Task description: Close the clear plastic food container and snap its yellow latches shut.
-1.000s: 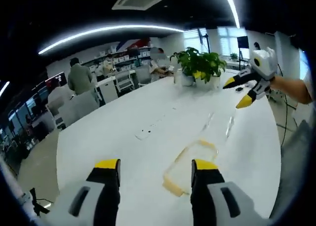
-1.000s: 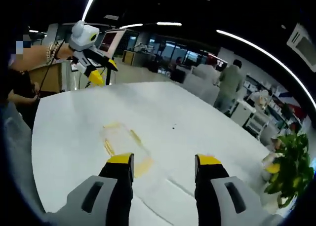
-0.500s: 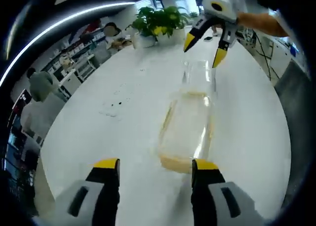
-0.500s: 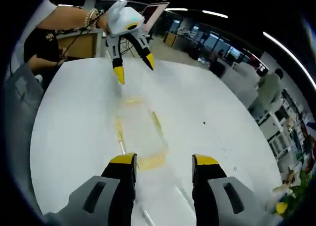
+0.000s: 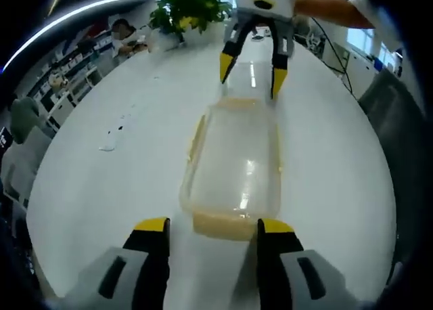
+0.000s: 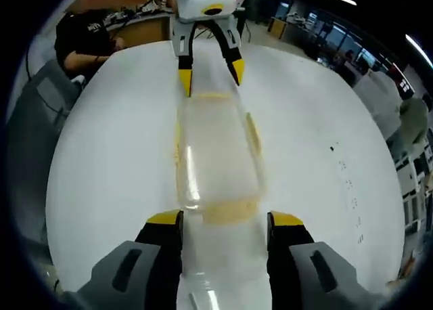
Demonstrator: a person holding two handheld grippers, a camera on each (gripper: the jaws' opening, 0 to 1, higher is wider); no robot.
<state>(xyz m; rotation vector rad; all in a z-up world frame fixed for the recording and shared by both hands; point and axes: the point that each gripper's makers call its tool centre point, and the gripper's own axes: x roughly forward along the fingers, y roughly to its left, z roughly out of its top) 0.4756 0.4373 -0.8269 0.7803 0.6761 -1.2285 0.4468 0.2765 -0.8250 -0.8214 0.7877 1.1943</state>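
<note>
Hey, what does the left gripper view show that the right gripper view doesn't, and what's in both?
Left gripper view alone: a potted plant at the far end of the white table, and a person seated beside it. Right gripper view alone: a person in dark clothes seated past the table's far edge, and a grey chair. Both share the clear container with its yellow latches, lying lengthwise on the table between the two grippers. The left gripper and the right gripper each stand open at one short end.

Clear container (image 5: 233,162), flat on table
</note>
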